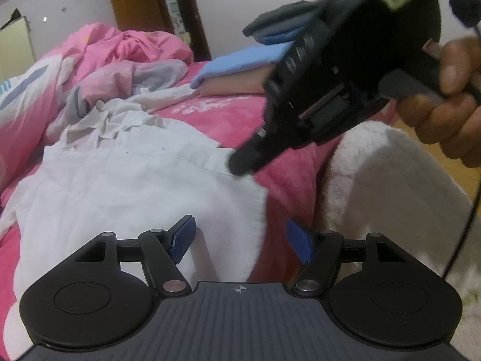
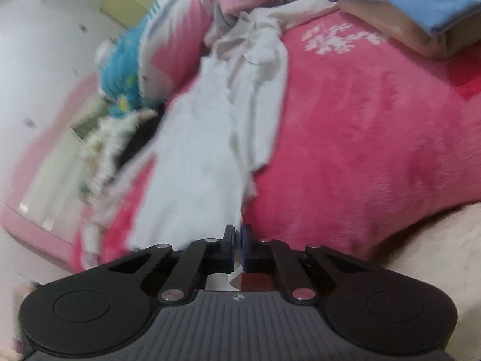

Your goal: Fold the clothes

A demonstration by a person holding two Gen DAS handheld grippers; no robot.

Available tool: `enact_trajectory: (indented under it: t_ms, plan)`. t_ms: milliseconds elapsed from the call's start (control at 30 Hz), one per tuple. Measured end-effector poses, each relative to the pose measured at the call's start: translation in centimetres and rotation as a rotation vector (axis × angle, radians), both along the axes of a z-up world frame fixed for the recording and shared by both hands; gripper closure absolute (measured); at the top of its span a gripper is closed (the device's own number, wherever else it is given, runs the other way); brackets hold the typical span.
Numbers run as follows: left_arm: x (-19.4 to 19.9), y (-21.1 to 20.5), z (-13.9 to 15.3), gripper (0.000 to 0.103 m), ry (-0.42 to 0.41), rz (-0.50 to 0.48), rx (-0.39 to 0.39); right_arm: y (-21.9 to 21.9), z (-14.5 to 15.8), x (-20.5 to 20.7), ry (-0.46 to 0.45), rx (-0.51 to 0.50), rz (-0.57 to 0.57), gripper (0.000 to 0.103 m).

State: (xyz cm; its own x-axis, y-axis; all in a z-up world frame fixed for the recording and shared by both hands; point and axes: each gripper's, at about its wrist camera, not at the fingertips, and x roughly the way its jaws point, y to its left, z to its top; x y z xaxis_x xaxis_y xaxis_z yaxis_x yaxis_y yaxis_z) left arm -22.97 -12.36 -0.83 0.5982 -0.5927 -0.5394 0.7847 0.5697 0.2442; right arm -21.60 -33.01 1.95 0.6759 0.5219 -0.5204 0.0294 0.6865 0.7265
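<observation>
A white garment (image 1: 135, 186) lay spread, unfolded, on the pink bed (image 1: 228, 114); folded clothes (image 1: 240, 66) were stacked behind. The right gripper (image 2: 239, 242) pinched its edge; the left gripper (image 1: 243, 240) had its jaws spread.

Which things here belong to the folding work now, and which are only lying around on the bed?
Part of the job:
- white cotton shirt spread flat
- right hand-held gripper, shut on the shirt's edge
- left hand-held gripper, open over the shirt's hem

Just lying about:
- crumpled pink quilt
- stack of folded blue and beige clothes
- fluffy white blanket
</observation>
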Motion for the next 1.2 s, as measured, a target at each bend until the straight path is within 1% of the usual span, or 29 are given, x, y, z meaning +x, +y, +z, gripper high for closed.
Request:
enact_trajectory:
  t_ms: [100, 133, 167, 200, 267, 367, 500, 567, 600, 633, 667, 700, 767, 800, 833, 1000, 1133, 1200]
  plan:
    - [0.1, -0.2, 0.7, 0.037, -0.035, 0.03, -0.032, -0.1, 0.7, 0.1, -0.04, 0.1, -0.011, 0.1]
    - [0.3, 0.0, 1.0, 0.045, -0.036, 0.042, -0.048, -0.1, 0.9, 0.2, -0.052, 0.129, -0.015, 0.1]
    - [0.6, 0.2, 1.4, 0.06, -0.031, 0.054, -0.066, -0.2, 1.0, 0.3, -0.063, 0.158, -0.016, 0.1]
    - [0.9, 0.5, 1.8, 0.067, -0.022, 0.069, -0.084, -0.2, 1.2, 0.4, -0.073, 0.172, -0.017, 0.1]
    - [1.6, 1.1, 2.6, 0.089, 0.0, 0.1, -0.12, -0.1, 1.6, 0.8, -0.091, 0.177, -0.024, 0.1]
    - [2.5, 2.1, 3.6, 0.1, 0.046, 0.149, -0.187, -0.1, 1.7, 1.2, -0.106, 0.201, -0.027, 0.1]
    - [3.6, 3.2, 4.4, 0.103, 0.099, 0.185, -0.253, -0.6, 1.3, 1.4, -0.11, 0.256, -0.028, 0.098]
    - [4.1, 3.6, 4.6, 0.103, 0.129, 0.201, -0.279, -1.4, 1.1, 1.4, -0.109, 0.286, -0.051, 0.094]
    - [4.3, 3.8, 4.6, 0.103, 0.142, 0.212, -0.291, -2.0, 0.8, 1.2, -0.109, 0.306, -0.074, 0.092]
    - [4.5, 4.0, 4.6, 0.103, 0.156, 0.22, -0.302, -2.7, 0.5, 1.0, -0.106, 0.322, -0.107, 0.087]
    - [4.8, 4.1, 4.6, 0.103, 0.169, 0.228, -0.311, -3.4, 0.2, 0.9, -0.095, 0.314, -0.142, 0.086]
    - [5.0, 4.2, 4.4, 0.103, 0.179, 0.232, -0.312, -4.0, -0.1, 0.9, -0.077, 0.291, -0.176, 0.086]
    - [5.2, 4.1, 4.0, 0.103, 0.19, 0.232, -0.297, -4.6, -0.6, 1.2, -0.033, 0.21, -0.225, 0.086]
    - [5.3, 4.1, 3.7, 0.103, 0.196, 0.232, -0.29, -4.7, -0.8, 1.5, -0.006, 0.163, -0.242, 0.086]
    - [5.5, 4.1, 3.5, 0.103, 0.201, 0.233, -0.283, -4.7, -1.1, 2.0, 0.012, 0.137, -0.245, 0.085]
    - [5.4, 4.0, 2.6, 0.103, 0.223, 0.234, -0.271, -4.2, -1.8, 5.1, 0.044, 0.07, -0.217, 0.084]
    - [5.7, 4.5, 2.9, 0.103, 0.224, 0.247, -0.306, -2.6, -1.3, 7.4, 0.043, -0.036, -0.166, 0.084]
    - [5.9, 4.8, 3.0, 0.103, 0.223, 0.255, -0.319, -1.9, -1.1, 7.8, 0.019, -0.104, -0.148, 0.088]
